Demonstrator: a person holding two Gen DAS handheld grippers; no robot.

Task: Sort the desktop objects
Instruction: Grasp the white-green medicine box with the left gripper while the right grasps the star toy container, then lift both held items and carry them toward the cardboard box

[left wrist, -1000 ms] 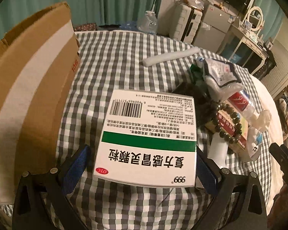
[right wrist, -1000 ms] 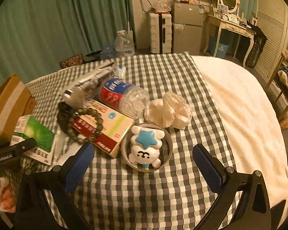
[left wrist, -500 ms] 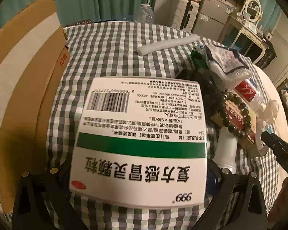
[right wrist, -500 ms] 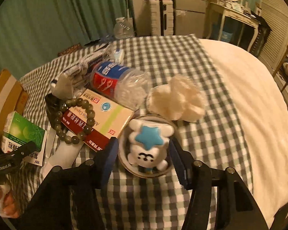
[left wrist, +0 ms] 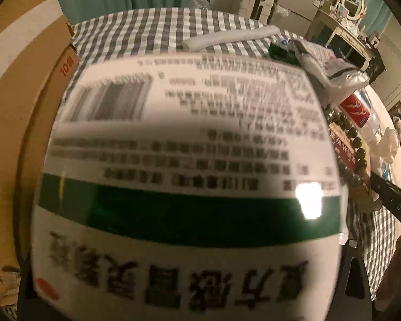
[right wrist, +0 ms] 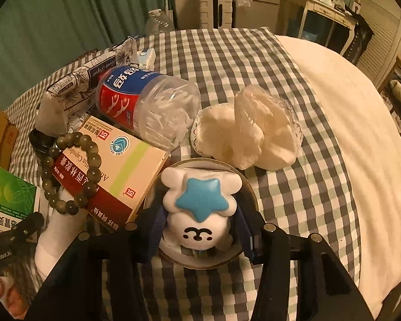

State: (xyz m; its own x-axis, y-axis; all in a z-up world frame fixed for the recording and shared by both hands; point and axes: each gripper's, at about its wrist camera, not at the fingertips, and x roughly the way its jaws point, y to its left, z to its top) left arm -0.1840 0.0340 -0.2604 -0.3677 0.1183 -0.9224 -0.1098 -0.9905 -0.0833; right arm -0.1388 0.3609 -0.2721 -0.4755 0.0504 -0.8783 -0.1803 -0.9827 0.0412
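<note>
1. My right gripper (right wrist: 200, 230) is low in the right wrist view, at 6 o'clock. Its blue pads (right wrist: 153, 226) are closing in on a small white toy with a blue star (right wrist: 200, 208). The toy is between the pads, and they look right up against its sides.
2. The toy sits in a round dish (right wrist: 247, 187) on the checked cloth (right wrist: 294, 187).
3. At 1 o'clock from the toy is a puffy white lace thing (right wrist: 246, 136), just beside the dish.
4. At 11 o'clock is a clear tub with a red and blue label (right wrist: 147, 104), lying on its side. It has white sticks inside.
5. At 9 o'clock is a red and white medicine box (right wrist: 112, 176), touching the dish. A ring of green beads (right wrist: 69, 171) lies on it.
6. In the left wrist view, a big white box with a green stripe (left wrist: 189, 187) fills almost the whole picture. It is very close and blurry.
7. The box hides my left gripper's pads, so I cannot tell if they are pinching it.
8. A brown cardboard box (left wrist: 21, 107) stands at 9 o'clock from the white box.
9. A white roll (left wrist: 230, 37) lies on the cloth at 12 o'clock.
</note>
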